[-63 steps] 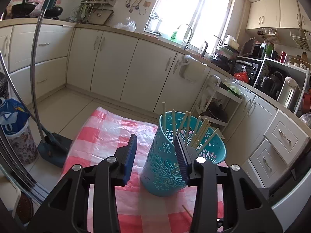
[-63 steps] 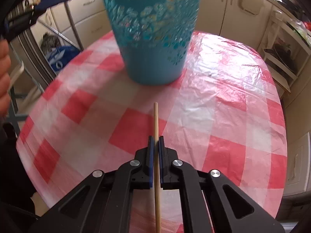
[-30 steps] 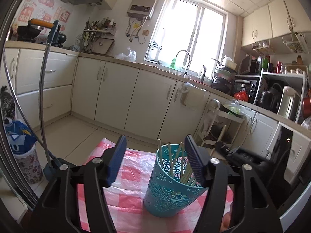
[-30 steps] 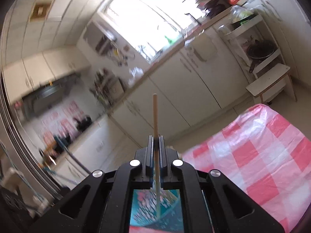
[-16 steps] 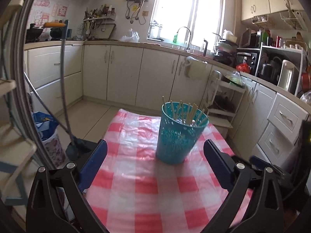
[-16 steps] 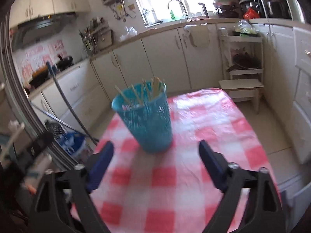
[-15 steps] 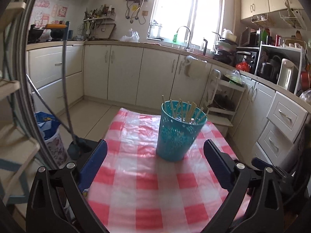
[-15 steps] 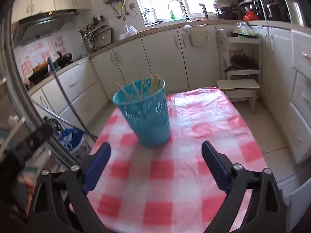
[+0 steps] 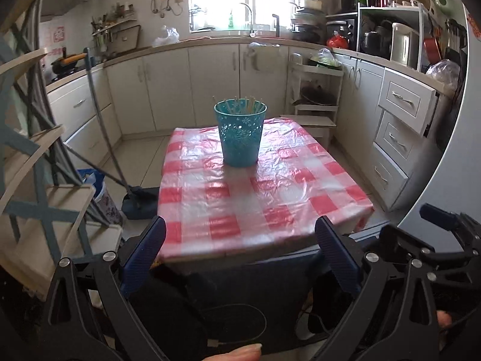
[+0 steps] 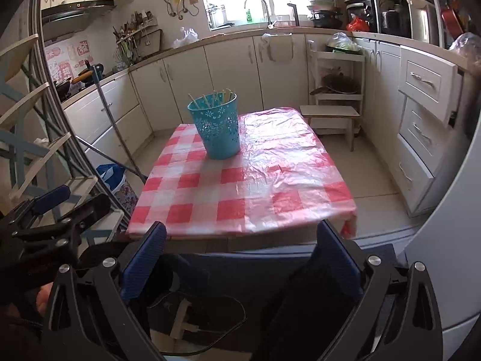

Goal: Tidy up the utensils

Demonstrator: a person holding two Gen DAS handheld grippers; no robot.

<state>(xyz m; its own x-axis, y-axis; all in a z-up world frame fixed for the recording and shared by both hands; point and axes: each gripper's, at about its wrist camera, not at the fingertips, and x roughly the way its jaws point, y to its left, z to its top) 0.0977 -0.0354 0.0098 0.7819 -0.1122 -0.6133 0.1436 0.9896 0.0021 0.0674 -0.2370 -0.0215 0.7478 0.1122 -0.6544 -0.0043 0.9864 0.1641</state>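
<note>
— Both claws? Left wrist view first.
— Left gripper (image 9: 240, 243) spread wide, holding nothing, well short of the table's (image 9: 315, 180) near edge. Teal holder (image 9: 240, 134) upright at the far middle, chopsticks (image 9: 240, 103) inside.

— Right wrist view?
— Right gripper (image 10: 239, 245) equally wide, empty. Holder far-left of centre. Probably finished; best to check the cloth for strays, then keep clear.
</note>
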